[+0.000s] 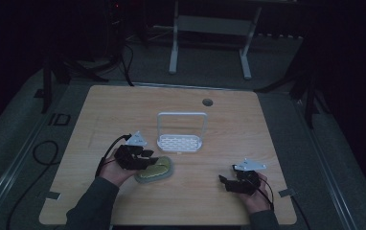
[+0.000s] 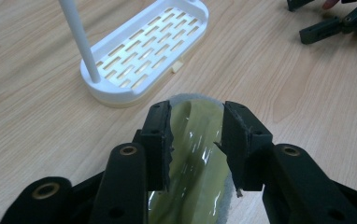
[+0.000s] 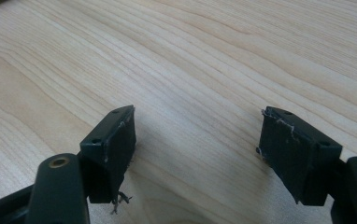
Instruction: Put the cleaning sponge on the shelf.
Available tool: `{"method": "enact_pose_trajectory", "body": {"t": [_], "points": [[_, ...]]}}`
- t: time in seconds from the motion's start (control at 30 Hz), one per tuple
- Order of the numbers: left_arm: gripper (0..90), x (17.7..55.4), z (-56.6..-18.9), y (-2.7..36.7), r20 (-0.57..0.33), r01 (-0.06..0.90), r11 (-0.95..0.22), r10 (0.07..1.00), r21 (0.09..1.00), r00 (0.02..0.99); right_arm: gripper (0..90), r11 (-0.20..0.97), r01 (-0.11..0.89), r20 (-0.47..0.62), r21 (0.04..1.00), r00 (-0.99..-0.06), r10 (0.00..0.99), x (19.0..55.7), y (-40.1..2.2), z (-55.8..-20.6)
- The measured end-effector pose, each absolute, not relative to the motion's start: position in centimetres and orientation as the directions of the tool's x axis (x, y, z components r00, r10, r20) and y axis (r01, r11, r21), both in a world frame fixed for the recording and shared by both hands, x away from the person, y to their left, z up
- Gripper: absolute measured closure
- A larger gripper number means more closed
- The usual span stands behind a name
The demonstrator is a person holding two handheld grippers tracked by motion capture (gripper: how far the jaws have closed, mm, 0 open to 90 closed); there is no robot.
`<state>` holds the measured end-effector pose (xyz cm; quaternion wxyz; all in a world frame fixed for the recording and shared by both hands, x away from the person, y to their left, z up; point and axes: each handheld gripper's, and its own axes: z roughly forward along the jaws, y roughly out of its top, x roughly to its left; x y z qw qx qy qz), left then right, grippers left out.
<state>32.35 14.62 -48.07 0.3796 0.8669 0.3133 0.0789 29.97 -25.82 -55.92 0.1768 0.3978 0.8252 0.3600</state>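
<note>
1. Left gripper (image 1: pixel 142 159): black, angular body with a grey three-cornered plate on top; a black cable loops off behind it.
2. Its jaws: black blocks on linked arms with brass-ringed pivot holes.
3. Right gripper (image 1: pixel 225 182): same black build, same grey plate, frayed pad edges.
4. Sleeves (image 1: pixel 92 206): dark grey-green, long, reaching the wrists.

left claw (image 1: pixel 145 160) has its jaws partway apart, right claw (image 1: pixel 229 182) spread wide, both forearms coming in low and level.
</note>
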Motion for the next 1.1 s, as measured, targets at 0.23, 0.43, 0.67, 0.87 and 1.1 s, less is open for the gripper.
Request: {"method": "enact_pose_trajectory", "body": {"t": [0.23,0.43,0.67,0.87,1.1], "points": [[60.6,33.0,-47.9,14.6,-0.108,0.491,-0.540,0.590,0.684,0.800,26.7,0.423,0.530,-0.005,0.735,-0.621,0.784,30.0,-25.8,-55.9],[59.9,33.2,-47.8,14.5,-0.101,0.488,-0.551,0.587,0.677,0.803,26.7,0.424,0.530,-0.005,0.735,-0.621,0.784,30.0,-25.8,-55.9],[56.1,33.5,-47.1,14.5,-0.089,0.484,-0.563,0.586,0.670,0.806,26.7,0.425,0.529,-0.005,0.735,-0.622,0.783,30.0,-25.8,-55.9],[53.6,33.7,-46.7,14.3,-0.076,0.477,-0.590,0.575,0.651,0.814,26.7,0.425,0.528,-0.006,0.735,-0.621,0.783,30.0,-25.8,-55.9],[51.4,34.2,-46.6,14.0,-0.062,0.472,-0.627,0.561,0.619,0.825,26.7,0.426,0.527,-0.007,0.735,-0.622,0.783,30.0,-25.8,-55.9]]}}
